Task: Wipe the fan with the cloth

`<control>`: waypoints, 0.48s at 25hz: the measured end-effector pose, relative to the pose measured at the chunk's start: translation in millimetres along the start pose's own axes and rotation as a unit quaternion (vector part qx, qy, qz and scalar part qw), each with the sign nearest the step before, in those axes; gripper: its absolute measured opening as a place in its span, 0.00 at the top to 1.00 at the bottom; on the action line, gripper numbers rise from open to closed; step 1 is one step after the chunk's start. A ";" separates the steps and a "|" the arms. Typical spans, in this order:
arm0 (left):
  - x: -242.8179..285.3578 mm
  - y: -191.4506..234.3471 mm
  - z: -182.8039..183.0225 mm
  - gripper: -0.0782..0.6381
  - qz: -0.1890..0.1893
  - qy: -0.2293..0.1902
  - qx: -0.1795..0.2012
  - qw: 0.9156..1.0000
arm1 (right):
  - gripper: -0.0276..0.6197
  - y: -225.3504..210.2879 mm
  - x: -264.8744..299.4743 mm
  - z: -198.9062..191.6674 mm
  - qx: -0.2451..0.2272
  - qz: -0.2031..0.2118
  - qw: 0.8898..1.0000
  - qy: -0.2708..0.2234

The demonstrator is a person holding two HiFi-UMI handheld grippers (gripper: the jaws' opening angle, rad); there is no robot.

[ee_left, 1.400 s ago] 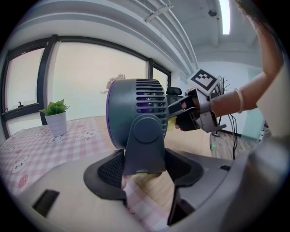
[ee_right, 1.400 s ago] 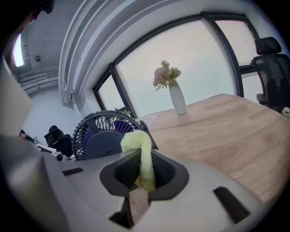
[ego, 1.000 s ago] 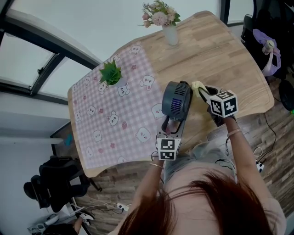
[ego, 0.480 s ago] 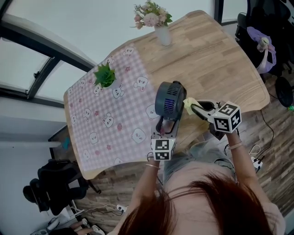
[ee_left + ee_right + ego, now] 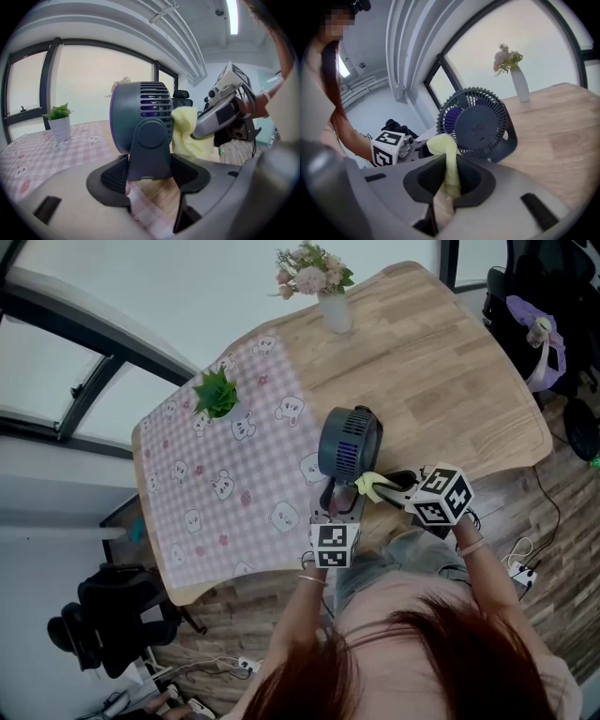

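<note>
A small dark grey fan [image 5: 349, 448] with purple blades stands near the front edge of the wooden table [image 5: 450, 371]. My left gripper [image 5: 339, 500] is shut on the fan's stand [image 5: 149, 159], and the fan [image 5: 140, 119] fills the left gripper view. A pale yellow cloth [image 5: 372, 486] is pinched in my shut right gripper [image 5: 392, 486]. The cloth [image 5: 190, 133] presses against the fan's right rear side. In the right gripper view the cloth [image 5: 448, 161] rises from between the jaws just in front of the fan's grille [image 5: 474, 123].
A pink checked mat [image 5: 225, 474] covers the table's left half, with a small potted plant [image 5: 216, 395] on it. A white vase of flowers [image 5: 323, 292] stands at the far edge. Dark chairs [image 5: 122, 610] and cables sit on the floor around.
My right gripper has carried the cloth from the fan's right side down and leftward, toward its lower rear by the stand. The fan and left gripper have held steady.
</note>
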State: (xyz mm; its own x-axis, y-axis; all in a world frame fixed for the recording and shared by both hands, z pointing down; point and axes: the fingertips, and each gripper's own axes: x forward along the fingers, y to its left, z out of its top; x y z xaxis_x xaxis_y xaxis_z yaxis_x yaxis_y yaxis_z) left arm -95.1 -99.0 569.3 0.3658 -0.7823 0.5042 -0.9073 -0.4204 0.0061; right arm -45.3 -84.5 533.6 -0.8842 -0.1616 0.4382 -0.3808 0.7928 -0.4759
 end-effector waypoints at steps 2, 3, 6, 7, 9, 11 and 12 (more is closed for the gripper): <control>0.9 0.8 -2.0 0.50 -0.001 0.002 0.001 1.000 | 0.88 -9.4 6.5 -4.0 0.004 -0.017 1.000 0.011; 1.3 1.1 -2.7 0.50 -0.001 0.003 0.002 1.000 | 0.88 -13.2 9.0 -4.7 0.008 -0.022 1.000 0.013; 0.9 0.8 0.5 0.50 -0.004 0.002 0.002 1.000 | 0.88 -20.0 14.0 -5.2 0.023 -0.028 0.999 0.015; 0.7 0.5 1.2 0.50 -0.004 0.002 0.001 1.000 | 0.88 -21.0 14.6 -5.5 0.028 -0.028 0.999 0.014; 0.3 -0.5 1.8 0.50 -0.005 0.003 0.001 1.000 | 0.88 -23.2 14.7 -6.8 0.036 -0.032 0.999 0.013; -0.3 -0.8 1.5 0.50 -0.006 0.005 0.001 1.000 | 0.88 -27.0 15.0 -9.6 0.037 -0.043 0.998 0.017; -0.5 -0.7 1.0 0.50 -0.007 0.006 0.001 1.000 | 0.88 -29.1 15.6 -11.3 0.037 -0.048 0.998 0.021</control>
State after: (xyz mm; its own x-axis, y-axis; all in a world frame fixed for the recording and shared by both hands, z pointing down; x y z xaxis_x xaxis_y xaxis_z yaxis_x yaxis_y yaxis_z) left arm -94.4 -98.7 568.2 0.3750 -0.7709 0.5148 -0.9021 -0.4315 0.0110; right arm -45.0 -103.4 562.9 -0.8317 -0.2086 0.5146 -0.4829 0.7291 -0.4849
